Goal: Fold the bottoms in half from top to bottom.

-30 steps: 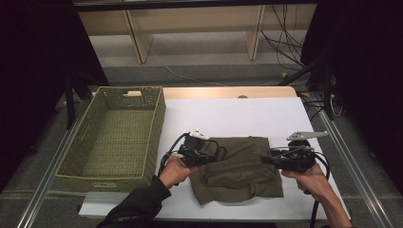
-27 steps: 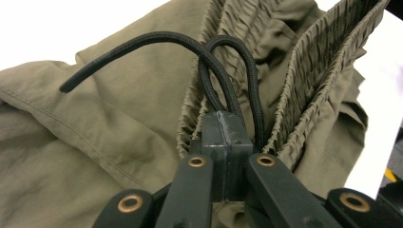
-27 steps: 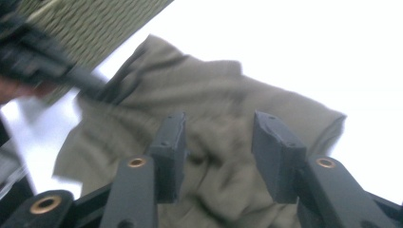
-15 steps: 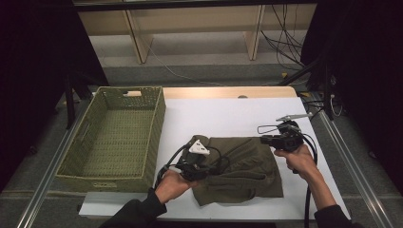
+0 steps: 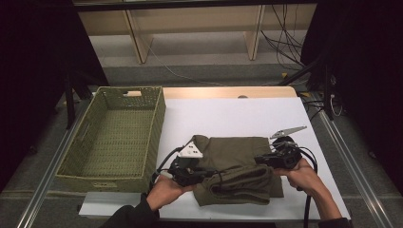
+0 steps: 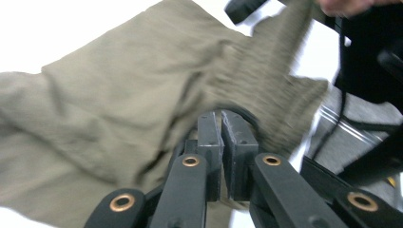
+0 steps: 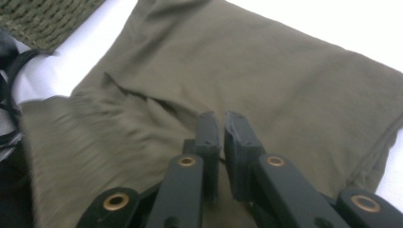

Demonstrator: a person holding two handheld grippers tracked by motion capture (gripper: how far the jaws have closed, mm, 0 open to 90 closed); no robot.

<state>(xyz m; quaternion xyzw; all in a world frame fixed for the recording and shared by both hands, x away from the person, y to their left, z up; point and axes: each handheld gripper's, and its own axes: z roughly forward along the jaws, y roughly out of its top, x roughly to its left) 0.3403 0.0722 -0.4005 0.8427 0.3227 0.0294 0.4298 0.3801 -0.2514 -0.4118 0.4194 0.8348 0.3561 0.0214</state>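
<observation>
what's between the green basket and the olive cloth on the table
Nothing but bare white table along the cloth's far part; nearer the person, the left hand-held gripper sits there. The high view shows it, basket included.

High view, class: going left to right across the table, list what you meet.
Woven green basket → left hand-held gripper → olive cloth → right hand-held gripper.
</observation>
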